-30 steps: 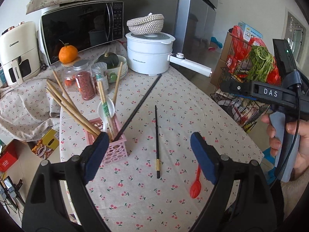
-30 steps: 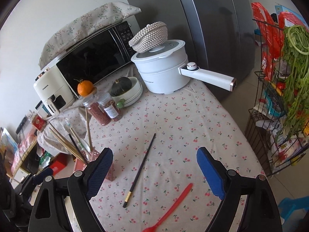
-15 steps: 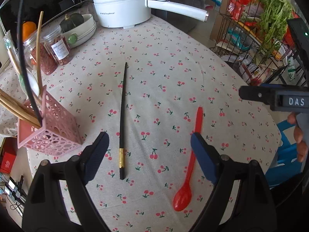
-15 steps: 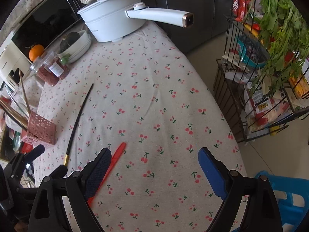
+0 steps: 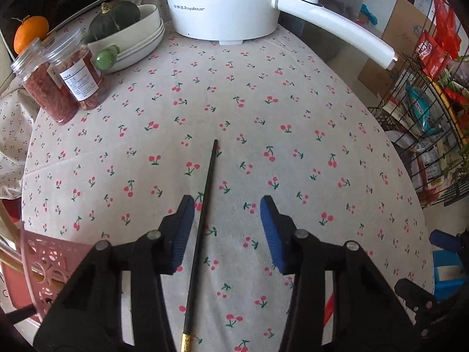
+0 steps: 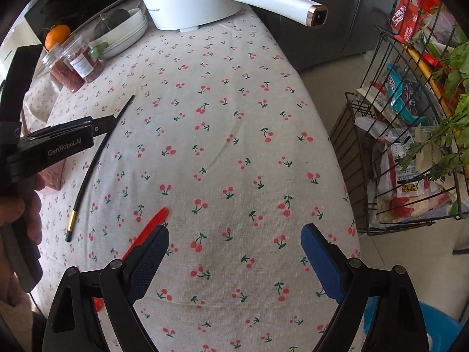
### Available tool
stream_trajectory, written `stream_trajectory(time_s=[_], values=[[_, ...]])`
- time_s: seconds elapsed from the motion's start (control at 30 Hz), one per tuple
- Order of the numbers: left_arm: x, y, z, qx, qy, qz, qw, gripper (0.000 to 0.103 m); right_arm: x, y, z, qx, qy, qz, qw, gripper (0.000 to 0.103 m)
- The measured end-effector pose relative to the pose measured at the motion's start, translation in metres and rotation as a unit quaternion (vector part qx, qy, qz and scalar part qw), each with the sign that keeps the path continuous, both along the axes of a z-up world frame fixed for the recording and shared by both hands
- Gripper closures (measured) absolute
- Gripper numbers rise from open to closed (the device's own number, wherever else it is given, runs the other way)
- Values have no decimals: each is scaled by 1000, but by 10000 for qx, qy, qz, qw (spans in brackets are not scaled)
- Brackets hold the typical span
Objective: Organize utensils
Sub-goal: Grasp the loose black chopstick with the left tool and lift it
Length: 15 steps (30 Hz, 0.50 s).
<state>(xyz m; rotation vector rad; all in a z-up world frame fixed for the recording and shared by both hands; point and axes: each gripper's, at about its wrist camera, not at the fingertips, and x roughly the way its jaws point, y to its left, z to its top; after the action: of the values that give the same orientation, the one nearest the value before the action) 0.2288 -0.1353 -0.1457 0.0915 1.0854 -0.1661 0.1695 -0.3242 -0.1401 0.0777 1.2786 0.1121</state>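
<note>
A black chopstick [image 5: 205, 205] with a gold band lies on the cherry-print tablecloth [image 5: 293, 117]. My left gripper [image 5: 227, 205] is low over it with jaws closing. The stick runs between them close to the left pad [image 5: 183, 228], and neither pad presses on it. In the right wrist view the left gripper [image 6: 96, 126] straddles the same chopstick [image 6: 88, 173]. A red spoon [image 6: 155, 220] lies beside my open right gripper [image 6: 234, 234]; its handle passes under the left finger, outside the jaws. The pink holder [image 5: 49, 264] with wooden chopsticks stands at the left.
A white electric pot [image 5: 222, 3] with a long handle stands at the back. Two jars [image 5: 73, 79], stacked bowls holding a squash [image 5: 129, 38] and an orange [image 5: 30, 33] sit back left. A wire rack [image 6: 410, 117] of groceries stands past the table's right edge.
My left gripper has dropped down over the black chopstick and its jaws have narrowed around it. My right gripper has lowered toward the red spoon's handle and stays wide.
</note>
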Motion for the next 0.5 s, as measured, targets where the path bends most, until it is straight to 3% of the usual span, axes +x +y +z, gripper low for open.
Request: stream_trajectory(time_s=[0.2, 0.37, 0.4, 0.43, 0.5], values=[[27, 1, -29, 329, 363, 242, 9985, 64, 5, -11, -4, 135, 73, -140, 9998, 11], [27, 9, -33, 10, 344, 289, 9990, 72, 4, -17, -4, 157, 80, -224, 9996, 11], [27, 9, -32, 28, 353, 280, 9990, 77, 4, -17, -4, 152, 82, -239, 9996, 11], [27, 8, -32, 41, 371, 254, 9990, 90, 5, -17, -4, 149, 90, -249, 9995, 11], [22, 6, -32, 126, 397, 172, 9990, 95, 4, -16, -5, 147, 114, -243, 9995, 11]])
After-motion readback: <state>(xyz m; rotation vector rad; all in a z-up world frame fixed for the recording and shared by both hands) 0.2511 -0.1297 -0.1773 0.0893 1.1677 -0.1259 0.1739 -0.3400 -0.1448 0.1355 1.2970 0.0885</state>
